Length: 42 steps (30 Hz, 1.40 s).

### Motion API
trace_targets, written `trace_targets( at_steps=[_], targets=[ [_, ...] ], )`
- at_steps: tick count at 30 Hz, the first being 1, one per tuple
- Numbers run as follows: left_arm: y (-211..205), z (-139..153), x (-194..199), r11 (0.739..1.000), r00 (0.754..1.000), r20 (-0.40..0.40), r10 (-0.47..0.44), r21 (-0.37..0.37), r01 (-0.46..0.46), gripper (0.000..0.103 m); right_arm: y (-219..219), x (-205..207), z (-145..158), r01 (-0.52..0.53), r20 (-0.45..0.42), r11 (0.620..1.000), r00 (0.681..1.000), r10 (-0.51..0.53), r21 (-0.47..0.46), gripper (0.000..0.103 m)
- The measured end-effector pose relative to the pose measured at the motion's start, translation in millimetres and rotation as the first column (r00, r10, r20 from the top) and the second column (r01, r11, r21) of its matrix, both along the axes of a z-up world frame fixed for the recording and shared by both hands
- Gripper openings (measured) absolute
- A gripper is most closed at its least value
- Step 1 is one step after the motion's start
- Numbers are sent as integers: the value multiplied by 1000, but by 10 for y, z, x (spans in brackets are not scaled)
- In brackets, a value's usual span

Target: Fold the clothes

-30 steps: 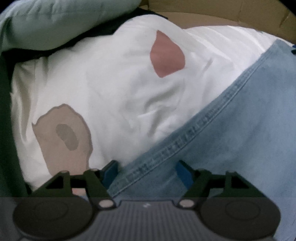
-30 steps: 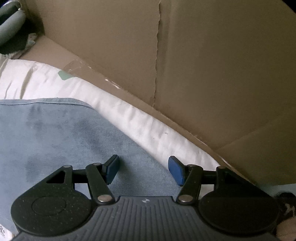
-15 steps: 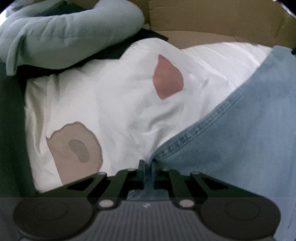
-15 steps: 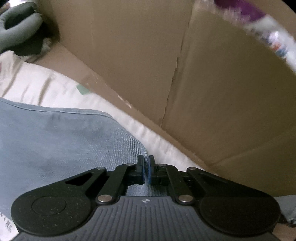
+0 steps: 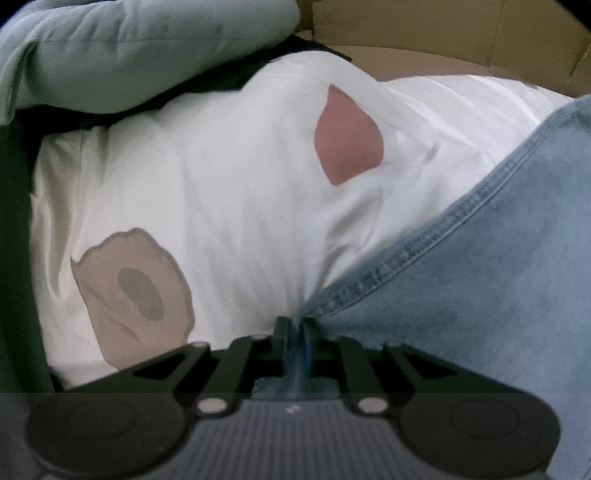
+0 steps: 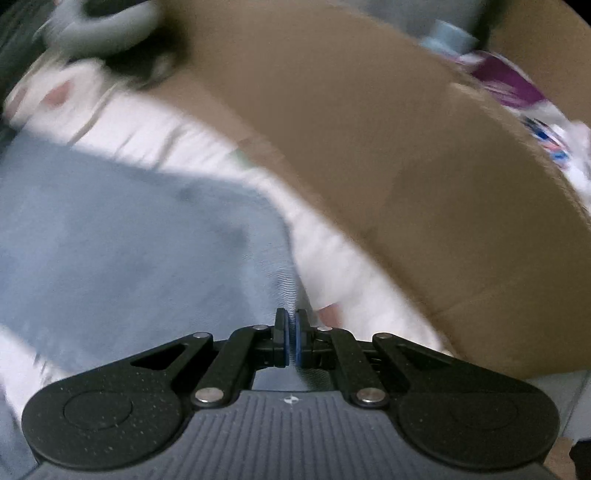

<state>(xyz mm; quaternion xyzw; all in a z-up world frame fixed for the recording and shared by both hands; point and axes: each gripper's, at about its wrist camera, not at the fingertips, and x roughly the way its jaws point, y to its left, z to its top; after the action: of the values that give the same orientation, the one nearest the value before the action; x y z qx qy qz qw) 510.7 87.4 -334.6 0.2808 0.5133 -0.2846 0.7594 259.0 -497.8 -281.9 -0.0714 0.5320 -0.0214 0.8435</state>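
**Clerk:** While both tools point steeply down into the pile, enter the left gripper [image 5: 295,334] first. State?

**Checker:** Jaws nearly together and easing apart a little, with a fold of the denim garment [image 5: 480,295] between the blue pads, taken at its stitched hem. The cloth runs down between the fingers toward the tool's body. Pads press on it; entered as pinching denim.

**Clerk:** Position of the garment?

**Checker:** Light blue denim, lower right of the left wrist view, lying over a white sheet [image 5: 240,184]. Hem runs diagonally up to the right from the pinch point.

**Clerk:** Right gripper [image 6: 291,339]?

**Checker:** Jaws pressed together, only a sliver between the pads, and that sliver is filled with the same denim [image 6: 129,240] at its edge. Cloth rises from the pads in a taut ridge. The view is motion-blurred, so stitching cannot be made out.

**Clerk:** Surroundings, for the record.

**Checker:** White sheet bears printed patches: one pinkish-red [image 5: 347,140], one tan with a grey centre [image 5: 133,291]. Pale green padded bedding [image 5: 147,48] bunched at upper left, dark fabric beneath it. Brown cardboard box wall [image 6: 424,166] just beside the sheet on the right wrist side, and along the top of the left wrist view [image 5: 443,29]. Beyond the box rim, blurred white-and-purple printed items [image 6: 517,81], not identifiable.

**Clerk:** Contact between the two tools?

**Checker:** Neither shows in the other's view; cannot tell.
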Motion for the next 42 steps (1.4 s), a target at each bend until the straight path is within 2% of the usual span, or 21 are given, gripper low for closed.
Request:
trace_targets(
  at_steps=[3,8,10,13,16,20,21,22,23,27,30,31,34,38,42],
  targets=[
    [0,9,-1,1000,1000,1,4,3,-4,10,201,-111,-74,-76,-47,997,996,77,21,1],
    [6,24,-29,1000,1000,9,15,12,-15,10,398,-225,-179,-98,-100,993,990,104,65,3],
    [9,32,-42,1000,1000,14,17,17,-17,10,452,-279,-235,-104,-141,988,983,119,112,5],
    [12,50,-64,1000,1000,23,16,26,-17,11,538,-371,-179,-123,-127,980,981,144,159,6],
    [33,81,-83,999,999,28,31,25,-31,12,493,-405,-76,-89,-100,983,989,106,163,12],
    [41,140,-108,999,999,29,29,42,-30,16,323,-386,-89,-25,-89,990,995,38,140,15],
    [44,159,-116,999,999,29,25,47,-26,17,266,-369,-122,-6,-90,991,996,18,136,18],
    [48,179,-125,998,999,29,21,53,-22,18,228,-368,-136,8,-90,991,996,4,132,31],
    [58,204,-132,998,999,30,21,56,-22,19,196,-368,-143,17,-88,992,996,-6,129,38],
    [237,319,-183,998,999,38,26,61,-28,23,63,-321,-219,63,-89,990,995,-52,125,39],
    [145,347,-248,997,999,32,24,72,-26,25,-20,-275,-288,104,-112,984,990,-88,142,39],
    [94,230,-201,997,999,27,26,72,-28,25,-45,-257,-318,120,-120,983,987,-103,142,40],
    [199,246,-231,997,999,21,36,65,-37,25,-156,-194,-452,191,-144,968,975,-169,163,42],
    [301,260,-286,997,999,27,43,65,-45,25,-262,-106,-646,277,-169,938,955,-245,207,50],
    [221,173,-247,997,998,30,47,67,-49,25,-189,-46,-807,269,-198,939,953,-229,212,51]
  ],
)
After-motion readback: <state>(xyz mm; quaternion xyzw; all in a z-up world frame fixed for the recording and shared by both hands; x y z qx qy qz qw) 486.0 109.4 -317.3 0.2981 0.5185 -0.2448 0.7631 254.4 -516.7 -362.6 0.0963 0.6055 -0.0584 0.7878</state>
